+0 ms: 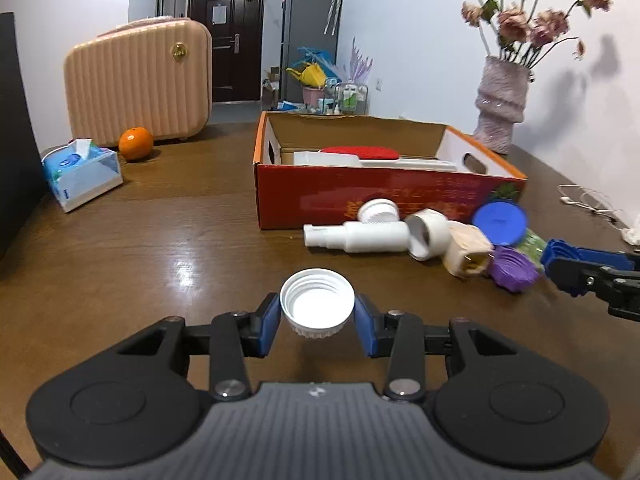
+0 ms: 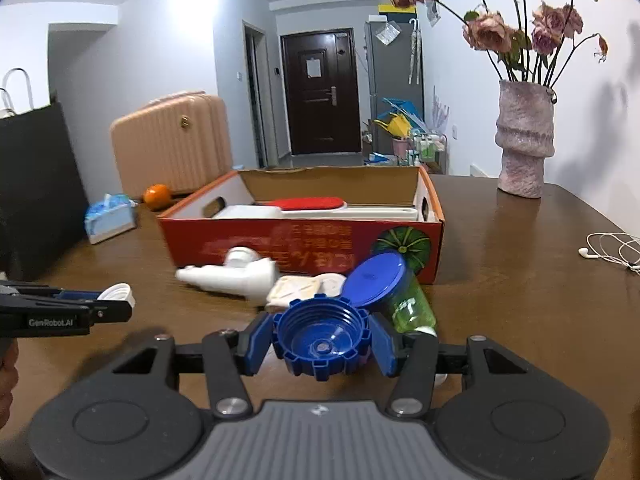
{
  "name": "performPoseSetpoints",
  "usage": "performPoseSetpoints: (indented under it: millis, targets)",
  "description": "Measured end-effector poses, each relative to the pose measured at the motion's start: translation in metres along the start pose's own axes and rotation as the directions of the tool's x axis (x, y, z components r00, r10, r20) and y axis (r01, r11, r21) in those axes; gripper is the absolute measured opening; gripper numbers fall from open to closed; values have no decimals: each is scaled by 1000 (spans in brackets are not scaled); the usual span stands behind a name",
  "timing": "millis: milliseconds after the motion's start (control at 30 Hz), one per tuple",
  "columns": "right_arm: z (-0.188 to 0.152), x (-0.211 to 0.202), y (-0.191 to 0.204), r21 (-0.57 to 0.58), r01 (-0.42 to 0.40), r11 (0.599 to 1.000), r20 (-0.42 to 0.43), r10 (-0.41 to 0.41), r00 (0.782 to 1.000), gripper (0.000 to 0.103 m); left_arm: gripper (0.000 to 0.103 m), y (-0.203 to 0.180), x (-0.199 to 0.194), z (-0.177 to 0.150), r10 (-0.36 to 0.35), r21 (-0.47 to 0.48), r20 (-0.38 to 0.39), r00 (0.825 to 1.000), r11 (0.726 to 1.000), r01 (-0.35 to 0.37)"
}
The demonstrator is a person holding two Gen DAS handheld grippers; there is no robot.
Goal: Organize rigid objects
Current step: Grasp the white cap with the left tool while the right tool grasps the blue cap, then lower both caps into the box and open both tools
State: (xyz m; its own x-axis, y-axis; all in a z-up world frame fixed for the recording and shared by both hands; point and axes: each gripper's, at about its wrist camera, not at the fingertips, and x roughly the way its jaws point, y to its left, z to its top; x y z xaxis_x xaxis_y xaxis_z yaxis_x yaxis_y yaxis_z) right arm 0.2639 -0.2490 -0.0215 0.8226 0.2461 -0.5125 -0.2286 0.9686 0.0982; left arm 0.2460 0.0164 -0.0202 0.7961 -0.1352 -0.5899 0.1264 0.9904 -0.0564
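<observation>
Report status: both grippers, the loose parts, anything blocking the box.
Left gripper shut on white cap. Right gripper shut on blue cap. Red box open; white pipe fitting lies before it.

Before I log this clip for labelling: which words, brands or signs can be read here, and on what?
"GenRobot.AI": white lettering on the side of the left gripper, seen from the right wrist.
Yellow print on the red box front: upside down and blurred, unreadable.
Paper on the door: too small to read.
</observation>
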Motion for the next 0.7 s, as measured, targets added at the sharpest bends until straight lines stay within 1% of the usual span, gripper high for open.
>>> performPoseSetpoints:
  millis: [100, 200, 400, 533, 700]
  targets:
    - [-6, -21, 7, 10, -25, 1000, 8, 25, 1000, 52, 40, -1, -22, -11, -7, -10, 4, 1000, 1000, 7]
    - [-14, -45, 14, 27, -66, 997, 25, 66, 998, 52, 40, -4, -46, -21, -17, -14, 27, 999, 1000, 17]
    - [-29, -82, 30, -4, -83, 997, 47, 83, 995, 52, 40, -11, -83, -33, -35, -2, 74, 997, 999, 36]
    - [-35, -104, 37, -4, -92, 996, 68, 92, 993, 52, 40, -18, -97, -37, -46, 9, 98, 994, 999, 46]
    - [-38, -126, 43, -25, -108, 994, 104, 110, 988, 52, 40, -22, -105, -37, -53, 24, 116, 992, 998, 51]
